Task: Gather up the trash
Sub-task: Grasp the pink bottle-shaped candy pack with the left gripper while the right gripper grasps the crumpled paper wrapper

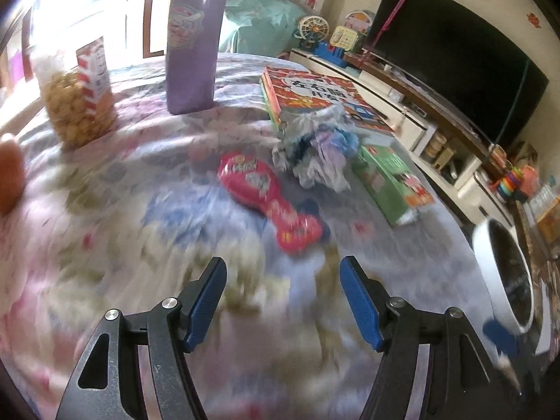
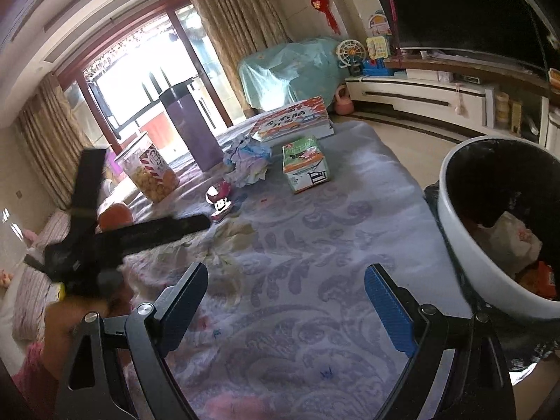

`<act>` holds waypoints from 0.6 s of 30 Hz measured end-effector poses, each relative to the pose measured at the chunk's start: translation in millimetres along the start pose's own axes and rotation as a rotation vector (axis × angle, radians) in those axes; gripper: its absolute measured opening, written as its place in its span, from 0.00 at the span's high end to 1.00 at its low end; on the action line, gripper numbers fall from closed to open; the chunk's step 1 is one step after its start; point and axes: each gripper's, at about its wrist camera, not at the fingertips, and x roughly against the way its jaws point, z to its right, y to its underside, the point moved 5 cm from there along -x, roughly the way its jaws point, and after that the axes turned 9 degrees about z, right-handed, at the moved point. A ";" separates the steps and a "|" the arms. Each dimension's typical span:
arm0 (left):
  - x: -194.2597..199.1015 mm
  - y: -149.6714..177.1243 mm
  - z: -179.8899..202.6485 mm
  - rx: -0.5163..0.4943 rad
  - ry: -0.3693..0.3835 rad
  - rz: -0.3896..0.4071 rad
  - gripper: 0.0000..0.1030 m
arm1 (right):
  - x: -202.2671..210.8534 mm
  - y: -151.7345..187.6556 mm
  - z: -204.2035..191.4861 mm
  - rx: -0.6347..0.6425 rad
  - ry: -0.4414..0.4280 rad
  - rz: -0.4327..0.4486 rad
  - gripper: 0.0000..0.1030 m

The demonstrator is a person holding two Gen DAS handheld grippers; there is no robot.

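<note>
Both grippers hang over the patterned cloth (image 2: 315, 245) with nothing between their blue pads: the left gripper (image 1: 283, 301) is spread partway and the right gripper (image 2: 286, 309) is spread wide. A crumpled wad (image 1: 316, 147) of trash lies toward the cloth's far edge, beside a green box (image 1: 392, 182), with a red wrapper (image 1: 266, 199) nearer. The white bin (image 2: 465, 231), trash inside, stands just off the cloth's right edge.

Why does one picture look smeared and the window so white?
Left wrist view: motion blur smears the patterned cloth and the red wrapper, while the left tool stays sharp. Right wrist view: crisper, but the window is blown out by daylight. Both views bend straight lines at the edges, as fisheye lenses do.
</note>
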 end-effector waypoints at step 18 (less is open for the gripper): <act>5.8 10.9 -37.8 -0.051 -0.008 0.037 0.93 | -39.6 -8.8 -26.0 0.071 -0.020 -0.034 0.17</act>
